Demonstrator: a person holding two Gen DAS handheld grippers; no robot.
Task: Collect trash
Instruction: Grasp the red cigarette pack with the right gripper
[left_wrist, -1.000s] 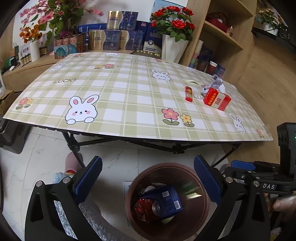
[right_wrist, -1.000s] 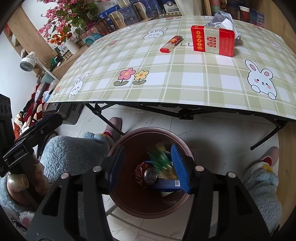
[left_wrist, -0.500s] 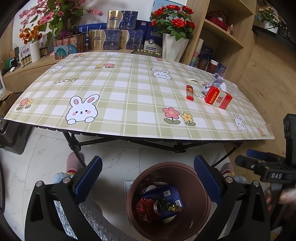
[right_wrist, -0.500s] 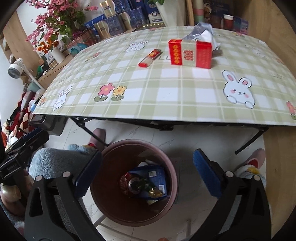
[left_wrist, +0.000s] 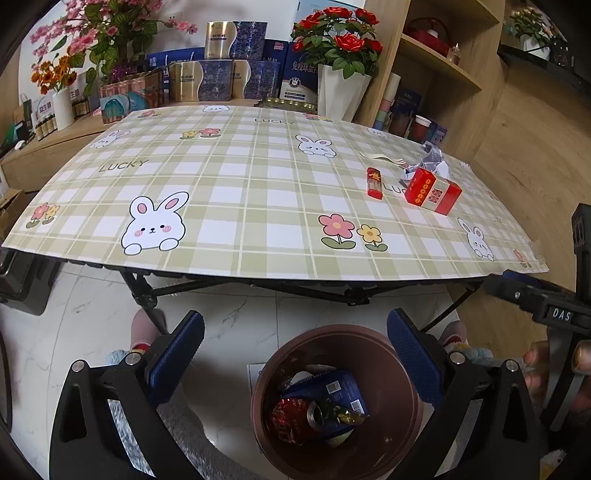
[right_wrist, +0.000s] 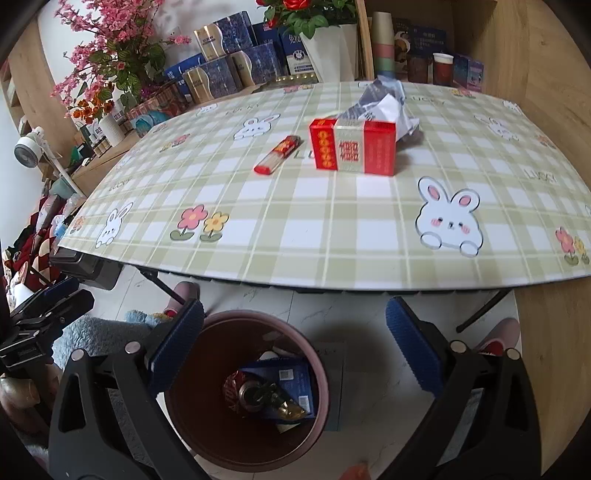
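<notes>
Trash (right_wrist: 271, 393) lies in the brown bin (right_wrist: 207, 435) on marble floor below the plaid table (right_wrist: 332, 229); both grippers, left (left_wrist: 295, 354) and right (right_wrist: 295, 339), hang released above the bin, the right's jaws just opened

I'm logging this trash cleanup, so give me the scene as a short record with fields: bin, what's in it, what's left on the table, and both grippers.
bin: brown bin on the floor, below the table edge
in bin: blue carton, red can, shiny wrapper
on table: red box, red lighter, crumpled paper behind the box
left gripper: open, empty
right gripper: jaws just opened wide, empty, above the bin
</notes>
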